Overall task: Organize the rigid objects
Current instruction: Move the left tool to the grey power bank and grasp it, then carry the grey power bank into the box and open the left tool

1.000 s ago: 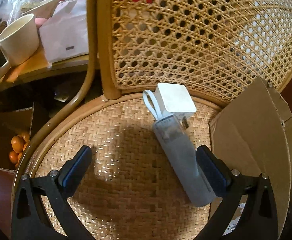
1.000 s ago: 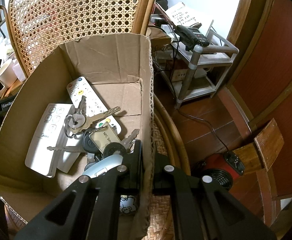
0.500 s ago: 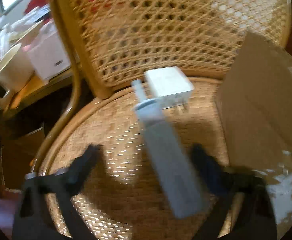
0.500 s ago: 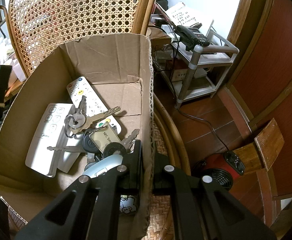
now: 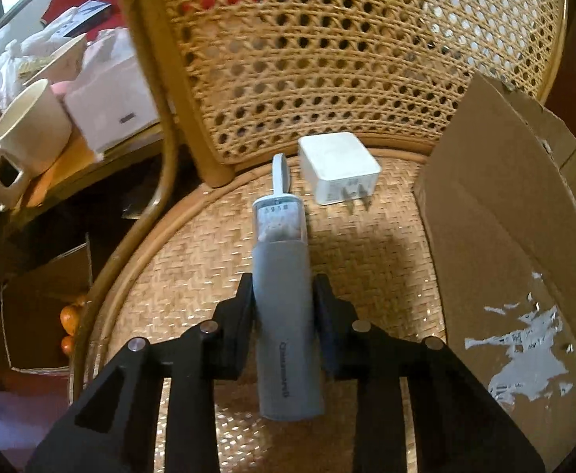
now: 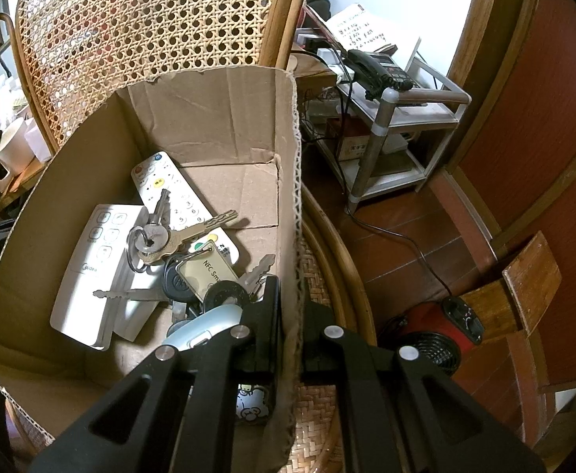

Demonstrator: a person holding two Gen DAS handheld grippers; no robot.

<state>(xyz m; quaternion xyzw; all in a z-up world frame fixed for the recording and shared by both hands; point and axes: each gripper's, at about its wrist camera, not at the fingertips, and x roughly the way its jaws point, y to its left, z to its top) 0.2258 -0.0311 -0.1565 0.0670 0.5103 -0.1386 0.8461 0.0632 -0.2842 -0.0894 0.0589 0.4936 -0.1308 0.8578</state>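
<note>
The left hand-held gripper (image 5: 282, 295) is closing its jaws around the grey cylindrical device (image 5: 284, 307), with both black pads pressing on the sides of its body. That device is lying flat on the woven seat of the rattan chair (image 5: 193, 276), its loop strap end pointing away from the gripper toward the cane backrest. Just past its far end, slightly to the right, a white plug adapter (image 5: 337, 167) is sitting on the seat with its prongs facing the gripper. Off to the right, the cardboard box (image 5: 504, 236) is standing on the seat.

The right hand-held gripper (image 6: 290, 315) is pinching the box's right wall (image 6: 288, 165), jaws clamped tight on the cardboard. Inside the box, left of that gripper, a bunch of keys (image 6: 177, 236) is lying on top of two white remotes (image 6: 91, 268).
</note>
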